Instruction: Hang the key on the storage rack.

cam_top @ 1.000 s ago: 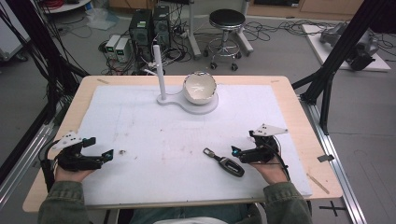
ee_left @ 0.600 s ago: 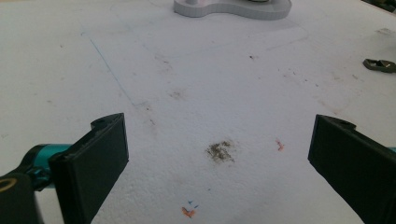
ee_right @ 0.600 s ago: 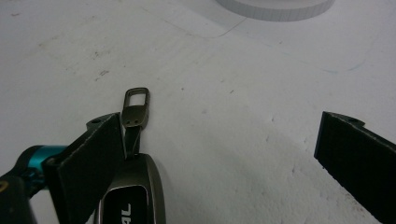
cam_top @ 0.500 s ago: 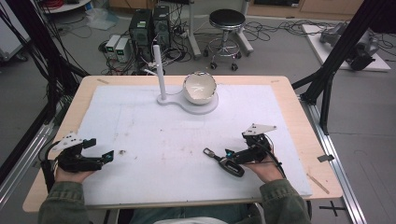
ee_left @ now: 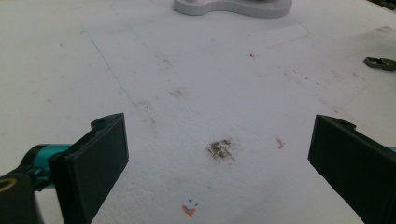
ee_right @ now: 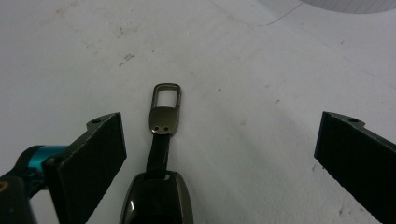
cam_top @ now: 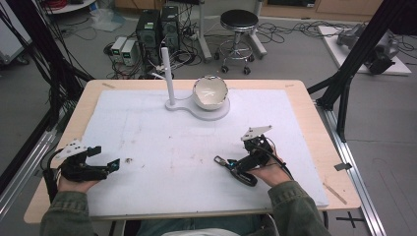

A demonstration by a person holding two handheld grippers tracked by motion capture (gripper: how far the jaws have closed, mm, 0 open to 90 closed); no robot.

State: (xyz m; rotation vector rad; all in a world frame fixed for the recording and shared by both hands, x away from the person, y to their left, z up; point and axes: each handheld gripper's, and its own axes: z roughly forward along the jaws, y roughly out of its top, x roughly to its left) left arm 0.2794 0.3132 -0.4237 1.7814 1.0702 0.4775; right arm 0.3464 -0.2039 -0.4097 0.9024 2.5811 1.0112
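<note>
Key fob location: key fob (ee_right: 158,198) lay flat on the white foam mat (cam_top: 162,147), near the front edge, right of centre.
Right gripper: right gripper (ee_right: 219,154) was lowered over the fob, jaws spread wide, fob between them nearer the left jaw, not pinched.
Left gripper: left gripper (ee_left: 219,154) stood well apart at the mat's left, jaws spread, empty.
Clasp: metal clasp (ee_right: 166,100) pointed away from the jaws.

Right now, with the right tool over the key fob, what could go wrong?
1. The key fob lies nearer the left jaw of the open right tool, not centred, so closing may push it sideways rather than grip it.
2. The fob lies flat on the white mat; the jaws could slide over it or dig into the mat.
3. A grip on the thin strap could leave the fob dangling.
</note>
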